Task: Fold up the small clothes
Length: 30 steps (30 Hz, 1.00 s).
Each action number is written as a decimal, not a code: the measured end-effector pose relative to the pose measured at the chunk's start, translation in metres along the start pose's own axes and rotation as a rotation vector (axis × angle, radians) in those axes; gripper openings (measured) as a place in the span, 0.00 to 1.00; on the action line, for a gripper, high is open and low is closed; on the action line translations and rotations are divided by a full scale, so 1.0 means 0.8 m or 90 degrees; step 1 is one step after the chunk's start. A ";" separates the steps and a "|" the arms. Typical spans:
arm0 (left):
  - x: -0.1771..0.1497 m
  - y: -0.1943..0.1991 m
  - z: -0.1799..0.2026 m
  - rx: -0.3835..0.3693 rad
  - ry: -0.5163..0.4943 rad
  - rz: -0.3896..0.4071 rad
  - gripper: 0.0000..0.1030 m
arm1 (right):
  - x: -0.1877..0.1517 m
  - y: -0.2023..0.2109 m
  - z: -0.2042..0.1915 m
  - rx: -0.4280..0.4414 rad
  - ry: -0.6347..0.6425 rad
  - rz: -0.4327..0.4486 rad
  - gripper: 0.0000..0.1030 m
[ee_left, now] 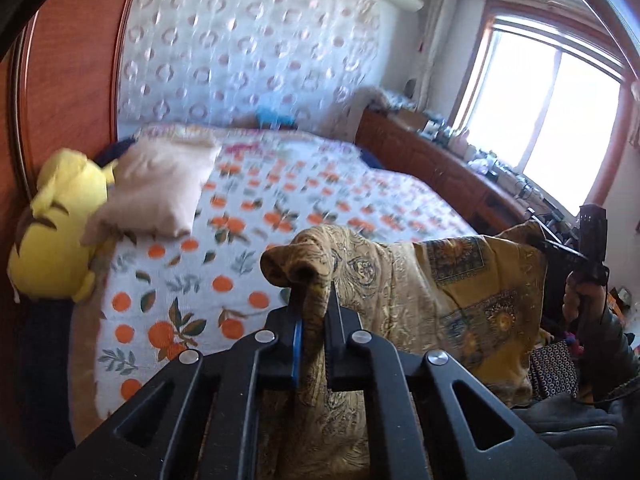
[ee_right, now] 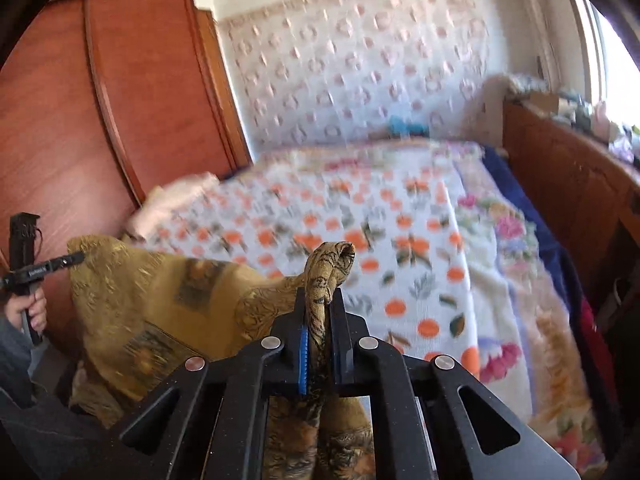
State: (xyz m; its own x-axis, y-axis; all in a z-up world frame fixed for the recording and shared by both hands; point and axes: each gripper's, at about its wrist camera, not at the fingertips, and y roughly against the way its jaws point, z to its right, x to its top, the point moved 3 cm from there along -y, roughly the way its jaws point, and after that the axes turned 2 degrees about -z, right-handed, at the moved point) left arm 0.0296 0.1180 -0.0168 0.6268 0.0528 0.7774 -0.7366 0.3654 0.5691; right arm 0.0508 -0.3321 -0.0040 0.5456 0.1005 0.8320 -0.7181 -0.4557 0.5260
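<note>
A yellow-brown patterned cloth [ee_left: 448,292] hangs in the air, stretched between my two grippers above the near edge of the bed. My left gripper [ee_left: 312,292] is shut on one bunched corner of it. My right gripper [ee_right: 320,300] is shut on another bunched corner, and the cloth [ee_right: 160,300] sags to the left of it. The right gripper also shows at the far right of the left wrist view [ee_left: 592,240], and the left gripper at the far left of the right wrist view [ee_right: 28,264], each held in a hand.
The bed's bedspread [ee_left: 280,208] with an orange-fruit print lies ahead. A beige pillow [ee_left: 160,188] and a yellow plush toy [ee_left: 56,232] sit at its left. A wooden wardrobe [ee_right: 100,100] stands left, a cluttered wooden sideboard [ee_left: 440,160] under the window at right.
</note>
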 end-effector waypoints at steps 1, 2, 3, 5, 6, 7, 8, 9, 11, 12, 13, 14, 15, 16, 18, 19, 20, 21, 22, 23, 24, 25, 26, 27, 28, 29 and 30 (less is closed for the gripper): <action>0.002 0.008 0.006 -0.003 -0.005 0.009 0.08 | 0.004 0.012 -0.003 -0.004 0.006 0.013 0.08; 0.006 0.023 0.015 -0.007 -0.010 0.027 0.08 | 0.009 0.024 -0.007 -0.004 0.012 0.025 0.08; 0.011 0.037 0.023 -0.014 -0.015 0.044 0.08 | 0.016 0.040 -0.012 -0.002 0.021 0.040 0.08; 0.021 0.061 0.034 -0.026 -0.022 0.072 0.08 | 0.025 0.064 -0.020 -0.004 0.037 0.063 0.07; 0.026 0.075 0.041 -0.031 -0.029 0.088 0.08 | 0.032 0.082 -0.025 -0.003 0.046 0.079 0.07; 0.034 0.087 0.049 -0.032 -0.035 0.105 0.08 | 0.037 0.098 -0.030 -0.002 0.055 0.094 0.07; 0.042 0.099 0.054 -0.035 -0.042 0.120 0.08 | 0.041 0.111 -0.033 -0.002 0.062 0.107 0.07; 0.050 0.111 0.060 -0.037 -0.051 0.137 0.08 | 0.048 0.130 -0.037 -0.004 0.071 0.125 0.07; 0.068 0.132 0.070 -0.040 -0.065 0.167 0.08 | 0.064 0.164 -0.042 -0.005 0.084 0.161 0.07; 0.082 0.143 0.075 -0.036 -0.076 0.185 0.08 | 0.072 0.181 -0.045 -0.008 0.094 0.179 0.07; 0.091 0.147 0.078 -0.031 -0.085 0.194 0.08 | 0.082 0.198 -0.047 -0.015 0.108 0.201 0.07; 0.104 0.151 0.082 -0.025 -0.099 0.204 0.08 | 0.092 0.212 -0.050 -0.022 0.123 0.218 0.07; 0.118 0.154 0.084 -0.020 -0.110 0.213 0.08 | 0.101 0.220 -0.050 -0.028 0.134 0.228 0.07; 0.132 0.155 0.086 -0.015 -0.121 0.220 0.08 | 0.113 0.230 -0.051 -0.038 0.147 0.239 0.07; 0.163 0.156 0.088 -0.003 -0.137 0.237 0.08 | 0.140 0.245 -0.051 -0.054 0.167 0.259 0.07; 0.180 0.153 0.088 0.005 -0.146 0.241 0.08 | 0.153 0.248 -0.050 -0.061 0.174 0.266 0.07; 0.196 0.149 0.086 0.012 -0.150 0.246 0.08 | 0.169 0.251 -0.048 -0.072 0.182 0.272 0.07; 0.209 0.144 0.082 0.015 -0.149 0.250 0.08 | 0.181 0.249 -0.047 -0.081 0.189 0.274 0.07; 0.223 0.135 0.078 0.018 -0.151 0.249 0.08 | 0.194 0.245 -0.045 -0.088 0.193 0.274 0.07; 0.236 0.123 0.073 0.026 -0.151 0.248 0.08 | 0.207 0.236 -0.041 -0.089 0.195 0.270 0.07; 0.252 0.103 0.062 0.046 -0.149 0.249 0.08 | 0.219 0.226 -0.038 -0.092 0.197 0.263 0.07; 0.259 0.085 0.055 0.058 -0.151 0.244 0.08 | 0.228 0.210 -0.034 -0.100 0.201 0.255 0.07; 0.266 0.062 0.043 0.068 -0.147 0.234 0.08 | 0.237 0.189 -0.029 -0.111 0.204 0.242 0.07; 0.274 0.025 0.022 0.072 -0.132 0.218 0.08 | 0.244 0.159 -0.023 -0.117 0.205 0.222 0.07; 0.272 0.000 0.010 0.072 -0.127 0.203 0.08 | 0.248 0.122 -0.014 -0.120 0.197 0.195 0.07; 0.271 -0.033 -0.004 0.074 -0.124 0.182 0.08 | 0.250 0.085 -0.016 -0.122 0.190 0.175 0.07; 0.269 -0.073 -0.020 0.080 -0.122 0.156 0.08 | 0.249 0.046 -0.009 -0.129 0.182 0.148 0.07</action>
State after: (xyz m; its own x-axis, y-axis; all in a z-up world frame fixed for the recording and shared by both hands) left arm 0.2110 0.1229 0.1129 0.3767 -0.0545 0.9247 -0.8928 0.2447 0.3781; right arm 0.1302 -0.3221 0.1824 0.2378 0.2698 0.9331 -0.8937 -0.3154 0.3190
